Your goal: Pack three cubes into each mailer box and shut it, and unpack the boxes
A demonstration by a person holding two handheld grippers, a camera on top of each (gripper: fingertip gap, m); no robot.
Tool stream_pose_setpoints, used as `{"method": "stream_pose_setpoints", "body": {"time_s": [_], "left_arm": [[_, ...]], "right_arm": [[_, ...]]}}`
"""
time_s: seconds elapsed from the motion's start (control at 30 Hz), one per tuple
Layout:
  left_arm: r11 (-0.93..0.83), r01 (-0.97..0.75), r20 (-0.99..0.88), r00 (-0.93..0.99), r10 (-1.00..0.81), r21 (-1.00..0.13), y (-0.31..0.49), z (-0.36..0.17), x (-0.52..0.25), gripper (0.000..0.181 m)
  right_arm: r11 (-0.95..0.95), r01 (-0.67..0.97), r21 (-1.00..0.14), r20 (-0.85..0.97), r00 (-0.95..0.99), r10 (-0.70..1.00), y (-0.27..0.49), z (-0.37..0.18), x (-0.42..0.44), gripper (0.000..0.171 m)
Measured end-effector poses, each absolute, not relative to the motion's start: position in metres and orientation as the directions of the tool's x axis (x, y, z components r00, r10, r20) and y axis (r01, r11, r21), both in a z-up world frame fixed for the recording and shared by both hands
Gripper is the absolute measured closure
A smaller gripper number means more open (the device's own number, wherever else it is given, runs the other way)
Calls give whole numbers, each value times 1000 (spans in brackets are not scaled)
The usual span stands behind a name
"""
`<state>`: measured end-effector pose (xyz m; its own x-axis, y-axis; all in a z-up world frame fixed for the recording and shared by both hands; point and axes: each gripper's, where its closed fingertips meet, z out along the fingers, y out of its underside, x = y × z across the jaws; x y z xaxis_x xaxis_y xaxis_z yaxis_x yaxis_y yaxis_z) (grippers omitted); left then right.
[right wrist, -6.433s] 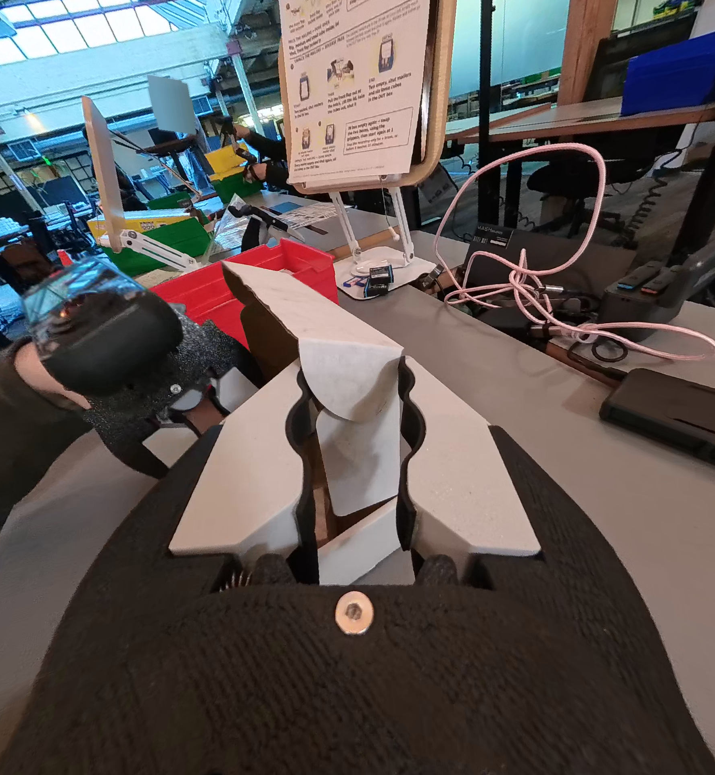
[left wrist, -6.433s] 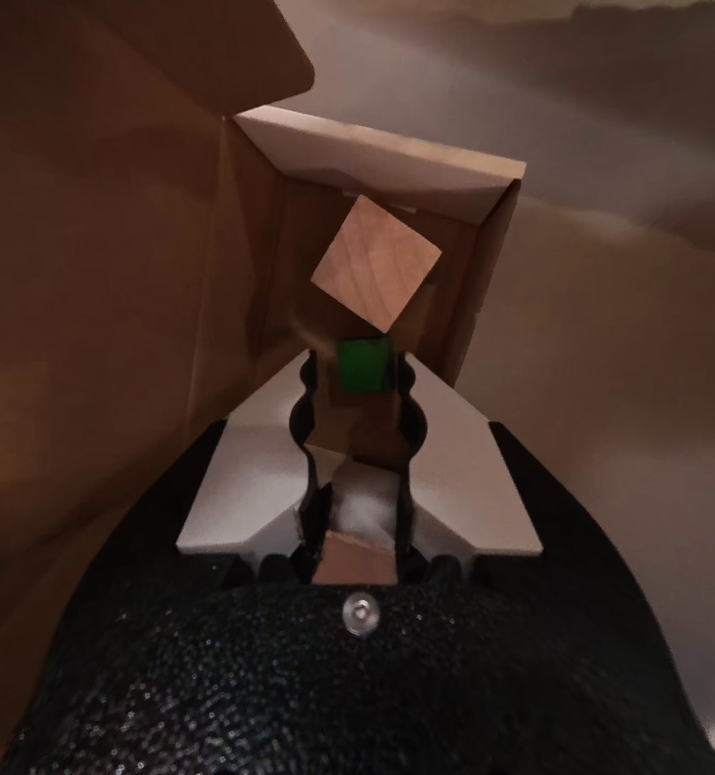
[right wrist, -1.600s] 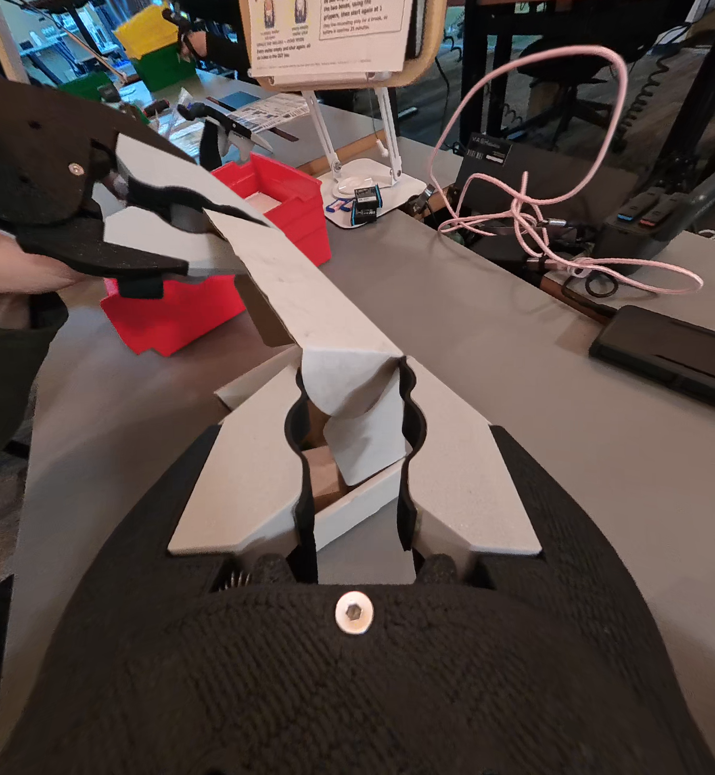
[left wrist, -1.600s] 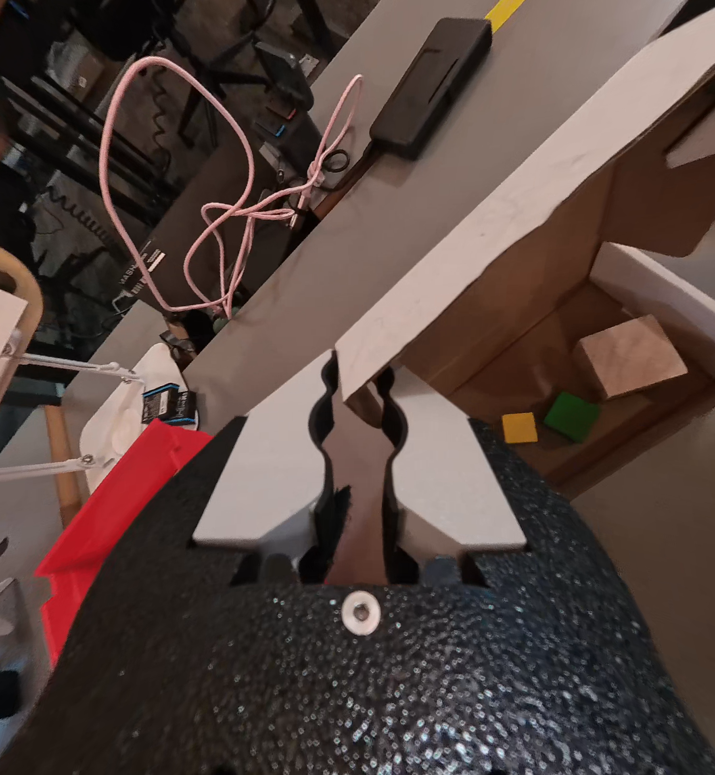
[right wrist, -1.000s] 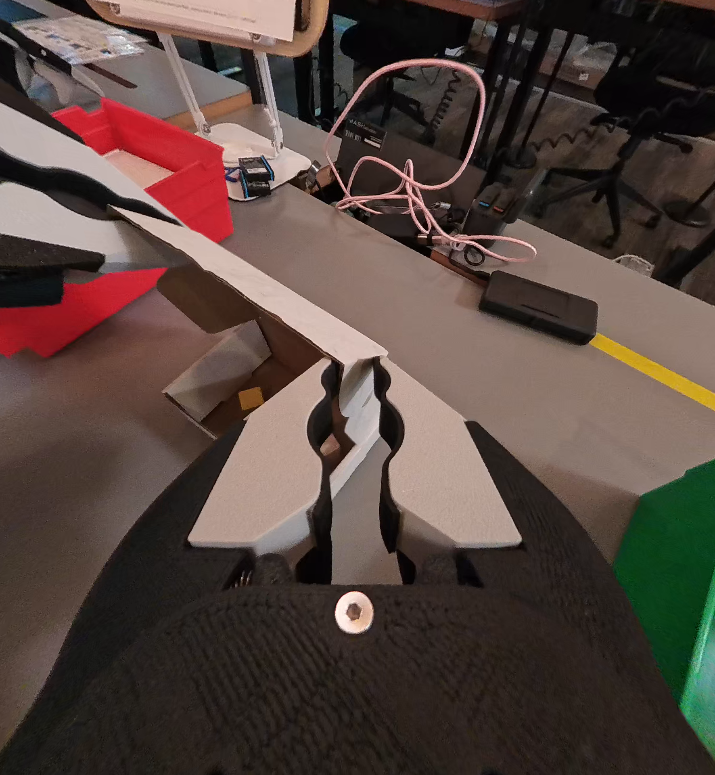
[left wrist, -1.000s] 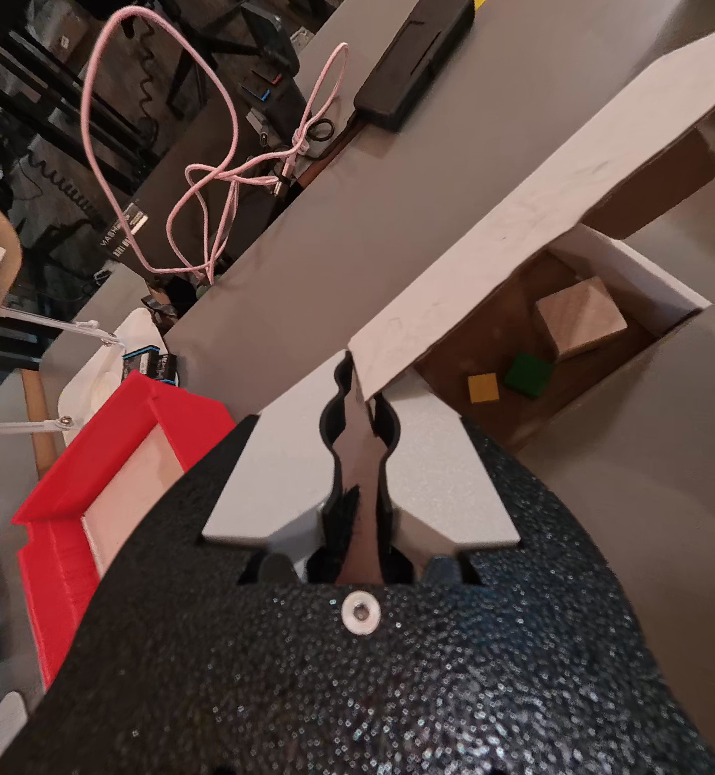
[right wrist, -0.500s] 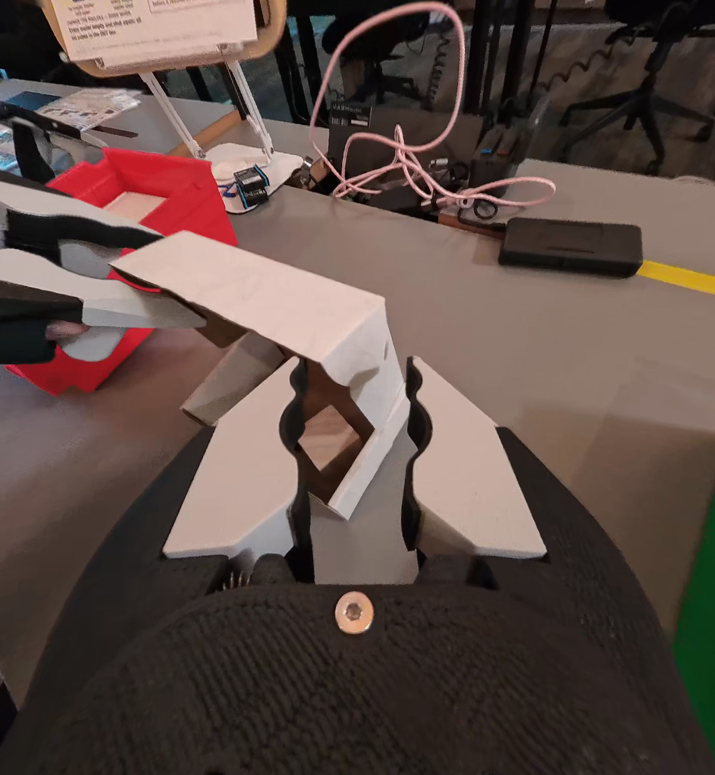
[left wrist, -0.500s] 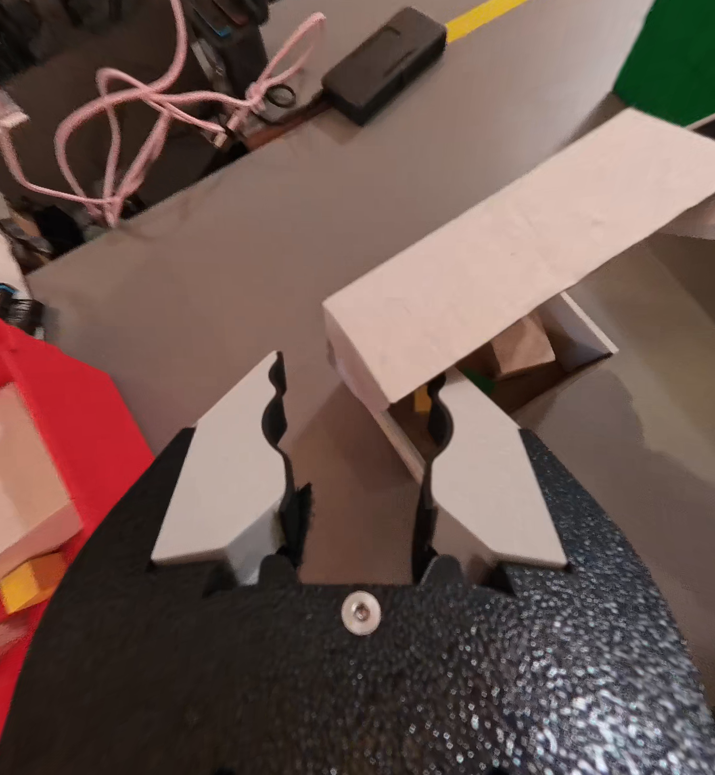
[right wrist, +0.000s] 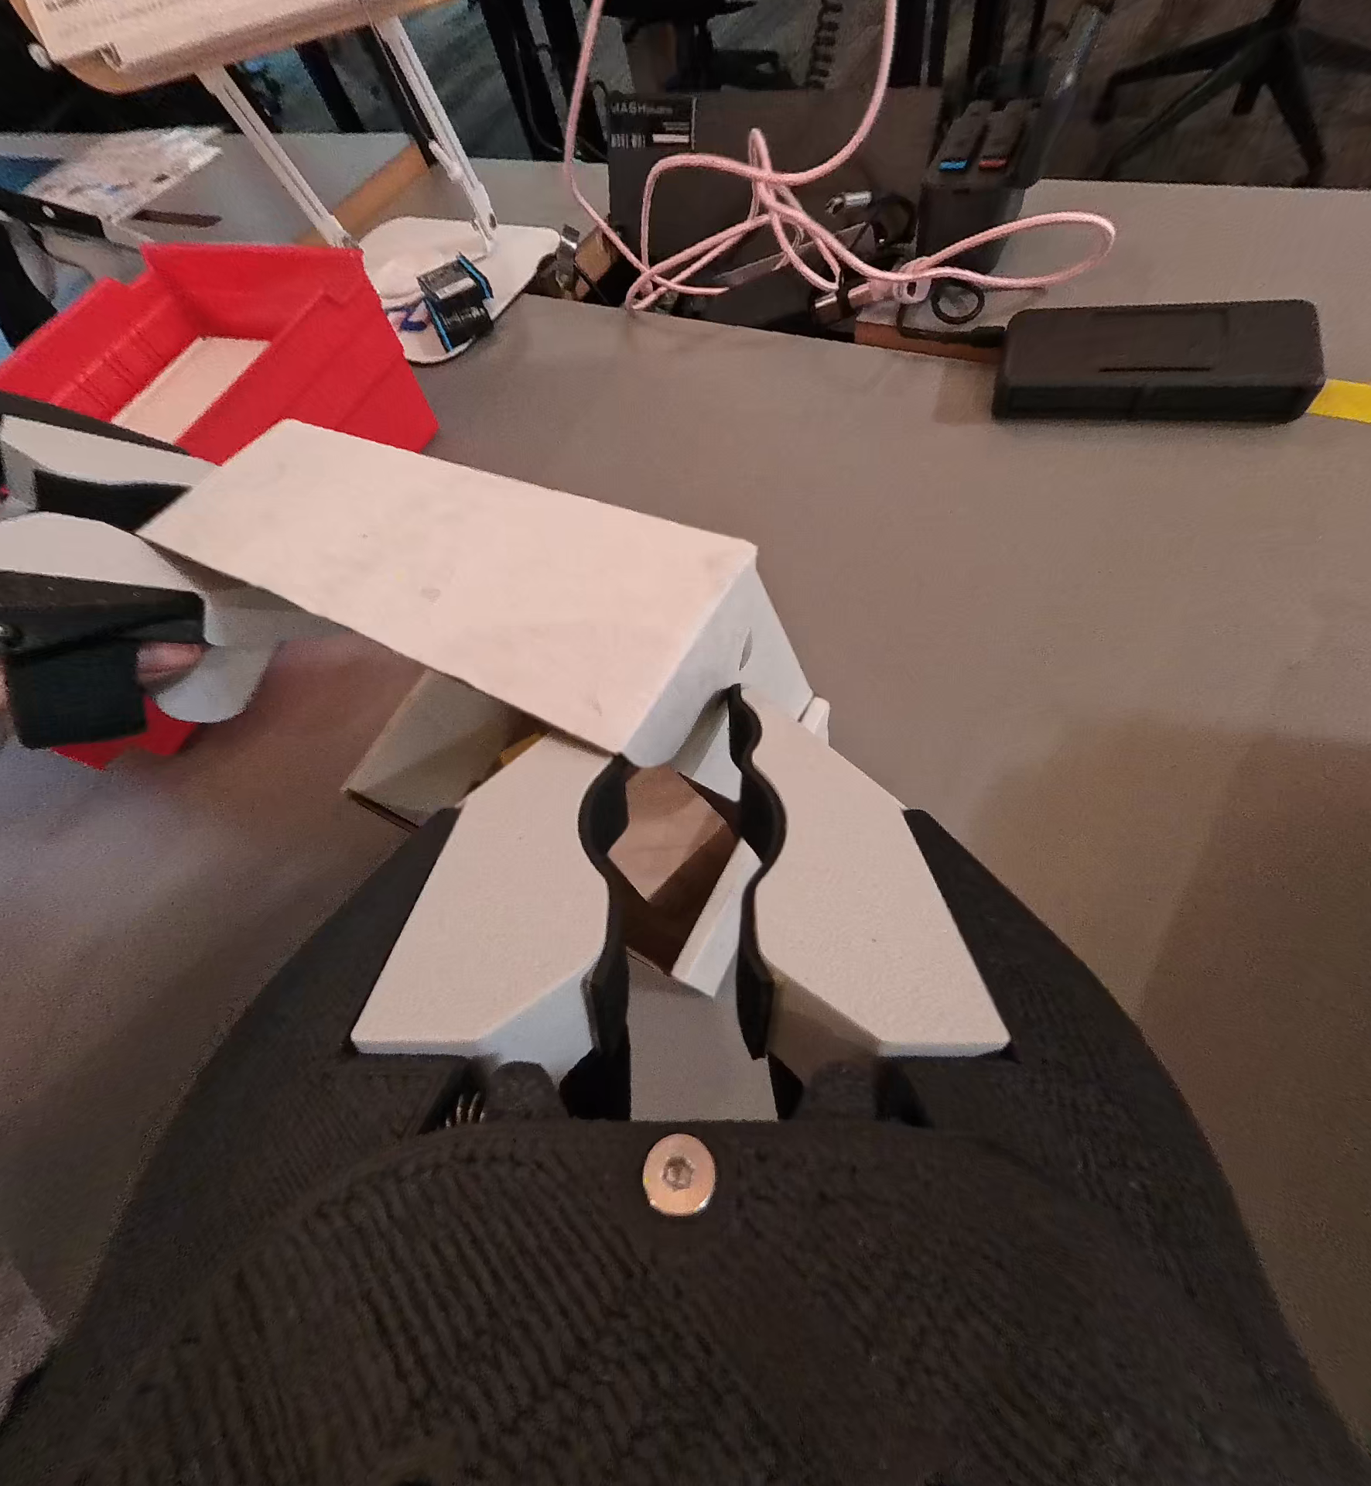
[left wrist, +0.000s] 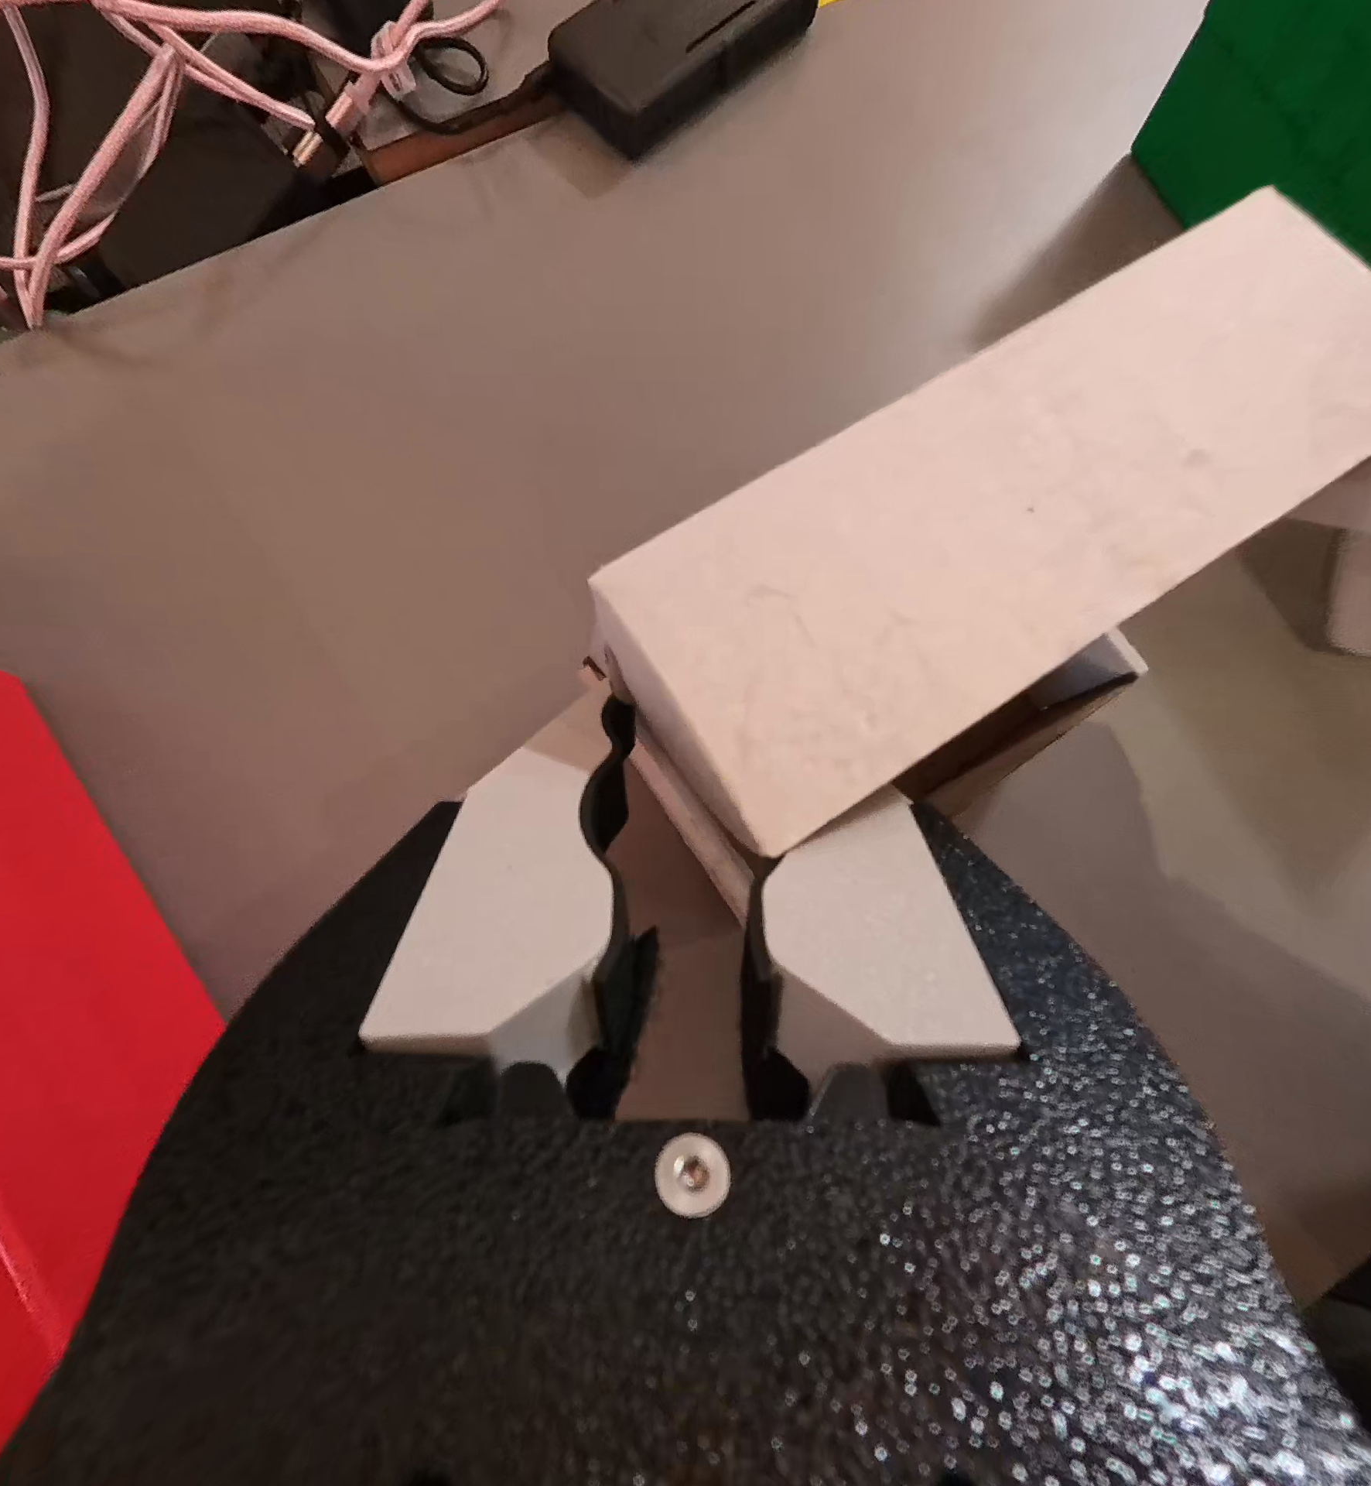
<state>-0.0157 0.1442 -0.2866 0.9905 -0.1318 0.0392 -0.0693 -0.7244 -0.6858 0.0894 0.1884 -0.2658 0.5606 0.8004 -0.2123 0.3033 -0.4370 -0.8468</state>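
The lid [left wrist: 988,523] covers nearly all of the mailer box [right wrist: 425,756], so of the cubes only 1 wooden cube [right wrist: 666,844] shows, through the right tool's gap. A yellow sliver under the lid's edge is too small to name. The green bin [left wrist: 1269,80] is cut off at the frame edge.

The green and yellow cubes seen 1.0 s ago are now out of sight, and the lid tilts lower than 0.5 s ago. The left tool [left wrist: 746,764], wide then, has narrowed around the lid's front flap; whether it pinches it I cannot tell. The right tool [right wrist: 674,764] is part open, with the box's end corner loose in the gap.

In view are 1 box on the tabletop [right wrist: 988,603], 2 tools, 1 red bin [right wrist: 264,322] and 1 pink cable [right wrist: 746,201].
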Motion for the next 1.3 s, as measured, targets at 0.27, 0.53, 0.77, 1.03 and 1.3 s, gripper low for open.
{"method": "stream_pose_setpoints", "body": {"time_s": [0.27,0.53,0.77,1.03,1.3], "left_arm": [[-642,-116,-5,985,-171,-758,126,-298,-3,154],[-600,-197,-62,969,-237,-775,101,-330,13,152],[-553,-302,-137,938,-320,-776,48,-331,21,95],[-223,-566,-437,785,-439,-793,54,-295,49,64],[-173,-691,-566,688,-454,-701,74,-282,47,59]], "right_arm": [[-338,321,-885,-111,559,822,171,-282,101,154],[-298,358,-885,-55,555,830,153,-320,115,154],[-182,521,-834,90,455,886,114,-322,150,105],[368,583,-725,547,163,821,127,-278,135,85],[592,569,-571,693,-51,719,129,-276,106,78]]}}
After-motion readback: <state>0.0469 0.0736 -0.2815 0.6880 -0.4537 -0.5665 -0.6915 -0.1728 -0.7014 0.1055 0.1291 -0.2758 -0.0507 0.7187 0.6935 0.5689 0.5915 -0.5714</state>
